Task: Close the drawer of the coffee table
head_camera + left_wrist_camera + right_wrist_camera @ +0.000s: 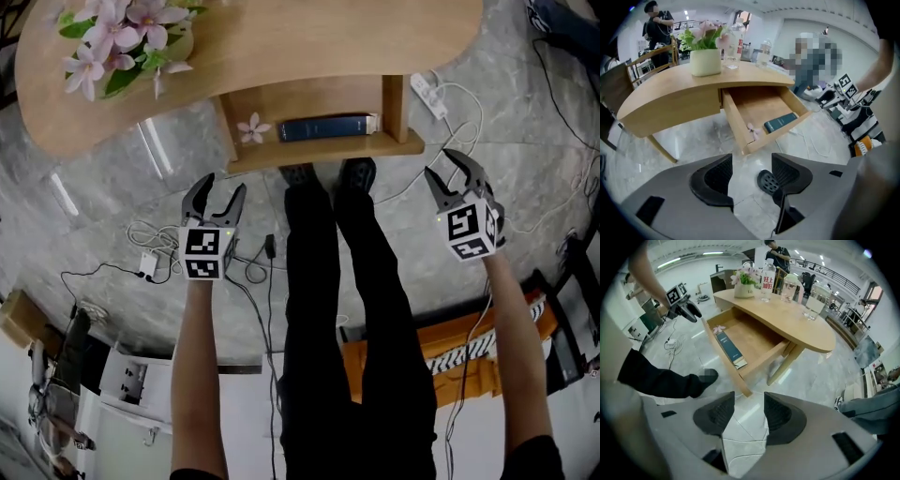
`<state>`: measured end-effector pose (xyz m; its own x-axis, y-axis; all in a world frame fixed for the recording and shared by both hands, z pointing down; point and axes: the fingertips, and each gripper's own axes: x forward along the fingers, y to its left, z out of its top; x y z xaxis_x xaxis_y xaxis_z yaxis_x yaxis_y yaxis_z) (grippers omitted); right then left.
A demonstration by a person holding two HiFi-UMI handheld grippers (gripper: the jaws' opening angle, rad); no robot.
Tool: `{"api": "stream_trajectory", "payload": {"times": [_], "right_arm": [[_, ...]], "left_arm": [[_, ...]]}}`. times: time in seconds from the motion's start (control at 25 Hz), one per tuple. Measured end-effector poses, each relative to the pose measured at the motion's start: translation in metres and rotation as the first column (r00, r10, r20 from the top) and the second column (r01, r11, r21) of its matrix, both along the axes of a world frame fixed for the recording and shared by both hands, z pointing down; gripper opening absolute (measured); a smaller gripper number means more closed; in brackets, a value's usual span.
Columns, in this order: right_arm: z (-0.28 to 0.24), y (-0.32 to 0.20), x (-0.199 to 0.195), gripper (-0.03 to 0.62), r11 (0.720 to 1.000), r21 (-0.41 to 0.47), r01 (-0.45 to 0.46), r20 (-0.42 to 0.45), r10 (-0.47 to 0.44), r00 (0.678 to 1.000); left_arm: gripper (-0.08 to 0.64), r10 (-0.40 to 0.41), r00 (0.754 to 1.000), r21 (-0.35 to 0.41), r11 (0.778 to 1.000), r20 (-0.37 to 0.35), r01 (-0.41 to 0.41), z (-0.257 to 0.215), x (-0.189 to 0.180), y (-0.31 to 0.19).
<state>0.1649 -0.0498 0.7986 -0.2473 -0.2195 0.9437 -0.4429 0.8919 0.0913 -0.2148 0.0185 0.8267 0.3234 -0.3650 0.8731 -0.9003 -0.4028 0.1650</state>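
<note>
Finds the drawer (323, 142) pulled out of the coffee table (281, 47), ahead of and between the left gripper (223, 192) and right gripper (447, 169), touching neither. Shows both jaw pairs spread, pinching nothing. Probably stiff, light, free-sliding wood; best pushed flat against its front, no pinch needed.

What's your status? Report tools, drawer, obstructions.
Left tool and right tool open, empty, touching nothing. Light wooden drawer pulled out, dark blue book and pink flower inside. Black shoes by drawer front.
</note>
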Motion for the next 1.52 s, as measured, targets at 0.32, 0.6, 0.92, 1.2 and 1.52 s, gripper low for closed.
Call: {"api": "stream_trajectory", "payload": {"times": [0.32,0.6,0.92,1.2,1.52], "right_arm": [[0.057,-0.007,0.016,0.181,0.992,0.016,0.123,-0.082,-0.122,0.989],[0.09,-0.013,0.006,0.181,0.973,0.018,0.232,-0.124,-0.228,0.966],[0.1,-0.012,-0.013,0.141,0.972,0.006,0.235,-0.119,-0.232,0.965],[0.104,-0.009,-0.013,0.101,0.974,0.01,0.228,-0.144,-0.225,0.964],[0.102,-0.011,-0.012,0.101,0.997,0.007,0.074,-0.14,-0.072,0.988]], "left_arm": [[0.302,0.066,0.997,-0.021,0.998,0.05,-0.065,0.056,0.009,-0.006],[0.296,0.115,0.987,0.009,0.993,0.116,-0.117,0.068,0.018,-0.018],[0.264,0.122,0.979,0.011,0.992,0.164,-0.126,0.074,0.025,-0.03],[0.245,0.089,0.98,0.025,0.995,0.179,-0.095,0.073,0.024,-0.032],[0.224,0.104,0.972,0.022,0.994,0.21,-0.111,0.072,0.022,-0.03]]}}
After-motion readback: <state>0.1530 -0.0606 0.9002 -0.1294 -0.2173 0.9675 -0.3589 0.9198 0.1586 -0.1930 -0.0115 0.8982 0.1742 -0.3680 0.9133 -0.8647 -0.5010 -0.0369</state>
